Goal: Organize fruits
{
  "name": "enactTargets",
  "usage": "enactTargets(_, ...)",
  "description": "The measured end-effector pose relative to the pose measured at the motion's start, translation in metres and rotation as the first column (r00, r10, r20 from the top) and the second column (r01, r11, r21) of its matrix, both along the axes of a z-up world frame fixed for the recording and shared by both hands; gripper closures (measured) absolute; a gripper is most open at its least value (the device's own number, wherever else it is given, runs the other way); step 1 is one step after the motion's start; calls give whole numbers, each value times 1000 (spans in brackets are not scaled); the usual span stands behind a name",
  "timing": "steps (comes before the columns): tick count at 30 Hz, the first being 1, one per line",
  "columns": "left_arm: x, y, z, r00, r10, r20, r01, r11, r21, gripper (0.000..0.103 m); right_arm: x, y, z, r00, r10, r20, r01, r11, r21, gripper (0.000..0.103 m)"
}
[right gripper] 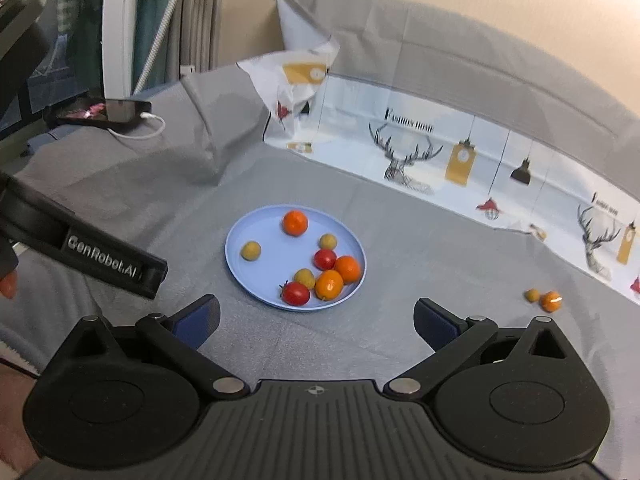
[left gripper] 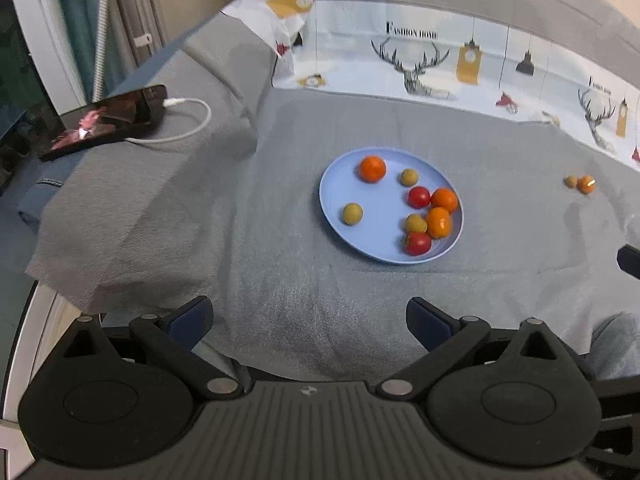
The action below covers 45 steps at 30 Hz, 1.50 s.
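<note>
Both the left gripper (left gripper: pixel 308 320) and right gripper (right gripper: pixel 316 322) hang spread wide, empty. Far right, the stray orange fruit (right gripper: pixel 550 301) looks small, round, rollable; pinch its middle gently.

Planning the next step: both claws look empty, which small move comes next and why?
Probably swing the right claw toward the small orange fruit and yellowish fruit lying off the blue plate on the grey cloth. It is open, empty, and those two sit on its side.
</note>
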<state>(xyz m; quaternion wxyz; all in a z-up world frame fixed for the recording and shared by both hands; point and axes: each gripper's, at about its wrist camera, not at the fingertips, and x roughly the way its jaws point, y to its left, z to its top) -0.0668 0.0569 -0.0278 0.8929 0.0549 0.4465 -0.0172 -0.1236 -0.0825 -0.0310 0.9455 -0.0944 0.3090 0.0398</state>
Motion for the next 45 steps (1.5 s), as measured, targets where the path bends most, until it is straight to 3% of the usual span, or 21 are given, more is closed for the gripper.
enactTargets(8,-35,-4,24,997,-14,77,14,1000,1,0,-34,-4,18,995,-15,96,14,1000,10,1)
enactTargets(19,-59,-3,39,991,-24,130,25,1000,-4,0,-57,0,28,989,-2,146,1,1000,8,1)
enactTargets(45,-58,4,37,992,-24,123,26,1000,-16,0,-59,3,28,991,2,135,-3,1000,3,1)
